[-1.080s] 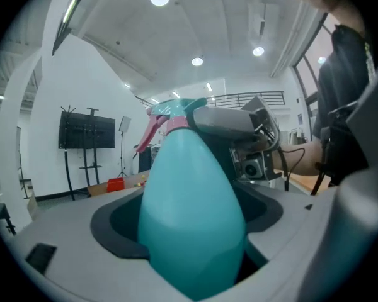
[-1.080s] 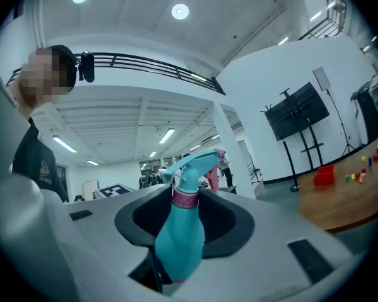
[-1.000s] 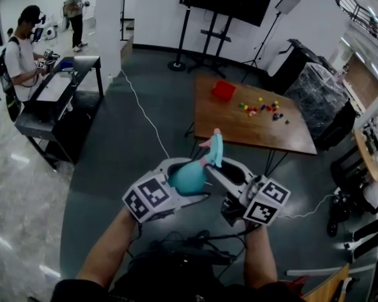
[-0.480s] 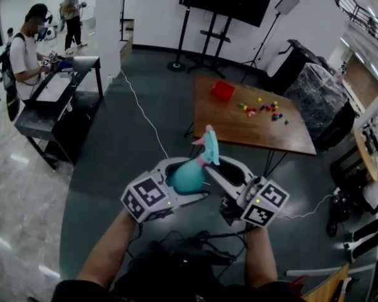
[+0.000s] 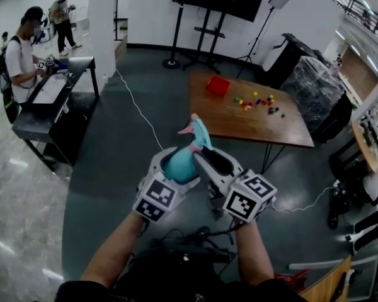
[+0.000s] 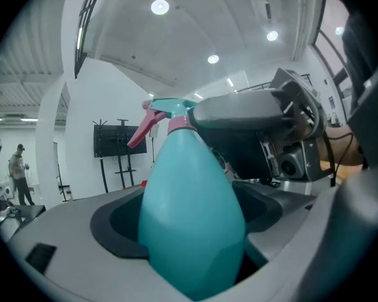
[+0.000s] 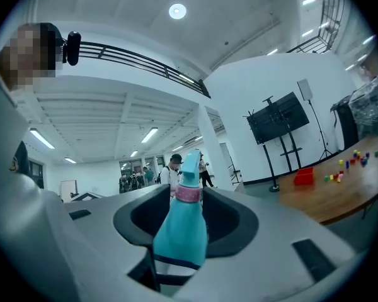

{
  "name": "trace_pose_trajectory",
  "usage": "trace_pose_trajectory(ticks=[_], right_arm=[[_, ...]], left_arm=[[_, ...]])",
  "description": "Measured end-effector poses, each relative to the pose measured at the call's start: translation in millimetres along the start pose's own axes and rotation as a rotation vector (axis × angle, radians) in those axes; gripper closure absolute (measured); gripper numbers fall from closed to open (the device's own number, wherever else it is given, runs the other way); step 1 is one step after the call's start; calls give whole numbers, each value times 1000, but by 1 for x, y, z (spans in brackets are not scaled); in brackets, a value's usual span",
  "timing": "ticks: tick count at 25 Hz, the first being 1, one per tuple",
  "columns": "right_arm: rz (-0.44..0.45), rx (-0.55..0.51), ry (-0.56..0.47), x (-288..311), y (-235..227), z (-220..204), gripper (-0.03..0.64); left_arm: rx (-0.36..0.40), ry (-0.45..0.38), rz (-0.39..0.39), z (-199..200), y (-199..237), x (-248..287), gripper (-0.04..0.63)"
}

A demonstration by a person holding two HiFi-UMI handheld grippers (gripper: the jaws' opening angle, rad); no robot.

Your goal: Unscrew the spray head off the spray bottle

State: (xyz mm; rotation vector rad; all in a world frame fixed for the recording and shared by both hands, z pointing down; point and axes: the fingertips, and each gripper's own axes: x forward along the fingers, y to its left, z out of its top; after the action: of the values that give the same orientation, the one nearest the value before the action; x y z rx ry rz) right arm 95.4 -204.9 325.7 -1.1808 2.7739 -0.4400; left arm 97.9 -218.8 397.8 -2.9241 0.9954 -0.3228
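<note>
Left tongs [image 6: 192, 244] clamp spray bottle [image 6: 189, 212]; right tongs [image 7: 183, 219], just opened (slack around pink collar [image 7: 189, 194] under spray head [image 7: 190, 165]), should regrip squarely before twisting.

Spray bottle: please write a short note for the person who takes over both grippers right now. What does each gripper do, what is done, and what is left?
The left gripper is shut on the body of the spray bottle and holds it in the air.
The right gripper has just been opening its jaws. They stand around the bottle's upper part without pressing on it.
The spray head sits on the bottle, with the pink collar at the neck.
Done: the head is not off. How loose it is cannot be seen.
Left: probably grip the head again and keep unscrewing.
</note>
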Motion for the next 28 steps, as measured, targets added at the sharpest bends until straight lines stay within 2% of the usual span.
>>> trace_pose_trajectory(ticks=[3, 7, 10, 18, 24, 26, 28], right_arm=[[-13, -1, 1, 2, -1, 0, 460], [-8, 3, -5, -1, -1, 1, 483], [27, 11, -1, -4, 1, 2, 482], [178, -5, 2, -12, 18, 6, 483], [297, -15, -7, -16, 30, 10, 484], [298, -24, -20, -18, 32, 11, 483], [261, -36, -26, -17, 30, 11, 465]], left_arm=[[13, 11, 6, -1, -4, 3, 170], [14, 7, -23, 0, -9, 2, 170], [9, -3, -84, 2, -15, 0, 170], [-12, -54, -306, 12, -30, -17, 170], [-61, -95, -464, 20, -40, -30, 170], [-73, -107, -475, 22, -42, -31, 170], [-71, -108, -447, 22, -40, -29, 170]])
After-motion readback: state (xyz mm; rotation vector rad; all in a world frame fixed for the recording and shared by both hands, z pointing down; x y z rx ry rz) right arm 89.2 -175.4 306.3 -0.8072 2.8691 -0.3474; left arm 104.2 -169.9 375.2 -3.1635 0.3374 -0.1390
